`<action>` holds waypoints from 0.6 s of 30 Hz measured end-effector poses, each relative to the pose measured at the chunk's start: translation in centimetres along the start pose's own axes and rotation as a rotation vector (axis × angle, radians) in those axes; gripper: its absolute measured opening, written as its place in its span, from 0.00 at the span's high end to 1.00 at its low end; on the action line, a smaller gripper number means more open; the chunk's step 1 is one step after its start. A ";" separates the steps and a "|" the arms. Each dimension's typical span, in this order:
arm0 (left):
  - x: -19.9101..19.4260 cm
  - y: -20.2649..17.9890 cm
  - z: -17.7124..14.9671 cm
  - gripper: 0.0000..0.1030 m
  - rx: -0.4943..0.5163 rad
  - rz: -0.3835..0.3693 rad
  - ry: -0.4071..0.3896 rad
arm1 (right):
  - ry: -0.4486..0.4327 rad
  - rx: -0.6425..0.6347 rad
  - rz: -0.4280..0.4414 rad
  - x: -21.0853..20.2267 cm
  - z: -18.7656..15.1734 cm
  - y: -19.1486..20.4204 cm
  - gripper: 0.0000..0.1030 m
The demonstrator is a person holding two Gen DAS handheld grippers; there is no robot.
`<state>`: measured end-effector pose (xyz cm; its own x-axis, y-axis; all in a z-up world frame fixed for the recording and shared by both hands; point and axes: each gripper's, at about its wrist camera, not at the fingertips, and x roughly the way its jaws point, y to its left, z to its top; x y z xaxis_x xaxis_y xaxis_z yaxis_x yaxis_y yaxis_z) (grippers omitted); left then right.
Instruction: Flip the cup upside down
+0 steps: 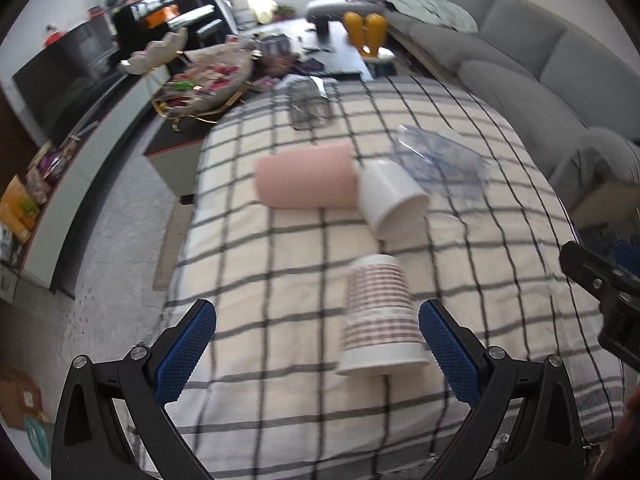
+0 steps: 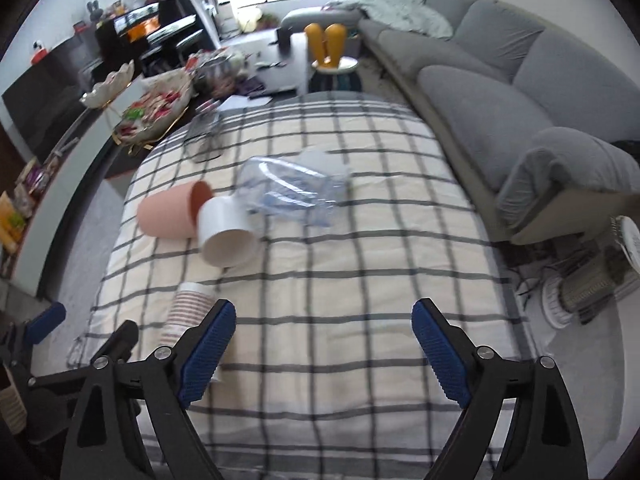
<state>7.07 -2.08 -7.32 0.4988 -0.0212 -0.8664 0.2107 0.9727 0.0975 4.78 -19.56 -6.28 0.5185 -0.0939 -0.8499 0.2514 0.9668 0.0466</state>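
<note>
The striped paper cup (image 1: 378, 316) stands rim-down on the checked cloth (image 1: 280, 264) of the table, wide mouth against the fabric and narrow base up, so by my reckoning the flip is already made. It sits just inside the left gripper (image 1: 318, 354), close by the right-hand blue pad, yet nothing presses on it: the jaws are spread wide and released, and the cup stands on its own. From the right wrist view the same cup (image 2: 186, 314) peeks out behind that tool's left finger.

The right gripper (image 2: 324, 350) hangs over bare cloth, its jaws likewise parted and grasping nothing; it seems held out of the way.

Farther along the table lie three other vessels on their sides. A pink cup (image 1: 306, 178) and a white cup (image 1: 390, 200) touch, the white one's mouth turned toward the viewer and showing nothing inside. Beside them a clear plastic container (image 1: 440, 164) lies tipped, apparently empty as well. A glass jar (image 1: 310, 106) sits near the far edge; its contents I cannot make out through the blur.
</note>
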 end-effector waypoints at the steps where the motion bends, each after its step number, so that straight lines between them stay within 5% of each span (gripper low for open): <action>1: 0.4 -0.5 0.1 0.00 0.008 -0.005 0.014 | -0.013 0.005 -0.011 -0.1 -0.2 -0.5 0.13; 6: 2.4 -2.7 0.8 0.00 0.068 -0.040 0.102 | -0.042 0.022 -0.030 -0.8 -0.3 -2.0 0.13; 12: 5.2 -4.4 3.3 0.00 0.164 -0.068 0.294 | 0.030 0.072 0.014 0.9 1.6 -2.6 0.12; 18: 9.7 -4.7 4.9 0.00 0.157 -0.108 0.583 | 0.040 0.134 0.045 2.4 3.7 -3.1 0.12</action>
<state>15.09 -7.97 -13.75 -0.0654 0.0554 -0.9963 0.3782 0.9253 0.0266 8.29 -23.68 -6.52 0.4993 -0.0386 -0.8656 0.3368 0.9291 0.1529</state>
